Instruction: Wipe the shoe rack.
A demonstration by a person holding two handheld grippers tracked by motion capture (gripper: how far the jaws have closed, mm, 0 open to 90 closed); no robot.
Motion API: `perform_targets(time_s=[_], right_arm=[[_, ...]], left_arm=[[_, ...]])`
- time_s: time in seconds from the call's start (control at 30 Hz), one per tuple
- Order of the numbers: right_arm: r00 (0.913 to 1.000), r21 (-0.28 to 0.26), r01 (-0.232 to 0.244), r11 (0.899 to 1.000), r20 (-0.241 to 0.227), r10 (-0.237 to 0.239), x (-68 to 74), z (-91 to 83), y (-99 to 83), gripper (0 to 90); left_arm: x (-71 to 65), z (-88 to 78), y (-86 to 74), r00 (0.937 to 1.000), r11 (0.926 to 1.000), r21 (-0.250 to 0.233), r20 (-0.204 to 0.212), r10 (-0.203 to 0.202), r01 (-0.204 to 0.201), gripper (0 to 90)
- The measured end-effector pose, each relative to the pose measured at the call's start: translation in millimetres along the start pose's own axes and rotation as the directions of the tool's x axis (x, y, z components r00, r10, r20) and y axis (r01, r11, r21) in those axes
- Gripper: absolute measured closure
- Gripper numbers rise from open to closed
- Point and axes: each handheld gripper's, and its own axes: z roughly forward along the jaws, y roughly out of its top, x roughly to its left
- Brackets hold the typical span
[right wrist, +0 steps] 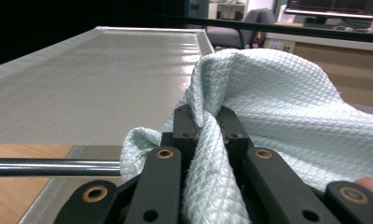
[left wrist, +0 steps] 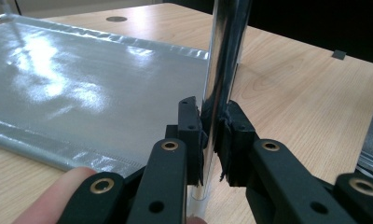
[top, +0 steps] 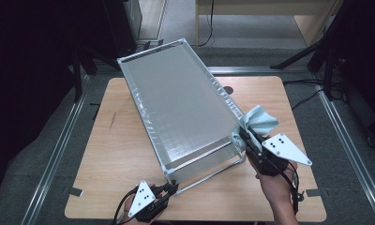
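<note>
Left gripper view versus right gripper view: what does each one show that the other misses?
The left gripper view has the left hand-held gripper clamped on a shiny upright metal post, with a round hole in the wooden table behind it. The right gripper view has the right hand-held gripper pinching a pale green waffle-weave cloth, a level metal rod, and an office chair far off. Both share the silvery mesh tray and wood tabletop.
</note>
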Motion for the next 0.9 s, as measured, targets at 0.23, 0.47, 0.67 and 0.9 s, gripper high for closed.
perform_targets(time_s=[0.23,0.47,0.67,0.9], right_arm=[[0.9989,-0.016,-0.024,1.0,-0.041,0.023,12.8,-13.0,-4.7,80.8],[0.984,-0.023,0.024,0.999,-0.176,-0.028,68.0,-15.3,-7.4,80.4],[0.9685,-0.04,0.076,0.996,-0.235,-0.084,98.5,-16.2,-8.5,79.8],[0.9786,-0.034,0.055,0.998,-0.196,-0.061,75.7,-14.7,-8.3,79.6]], left_arm=[[-10.3,7.2,0.7,0.9997,1.0,-0.006,0.025,-0.002,0.002,81.1],[-22.3,17.9,3.3,0.9985,0.9999,-0.002,0.053,0.011,-0.011,81.0],[-21.9,16.7,3.2,0.998,0.9998,0.002,0.06,0.018,-0.018,81.1],[-22.2,15.5,2.7,0.9976,0.9996,0.004,0.065,0.026,-0.026,81.2]])
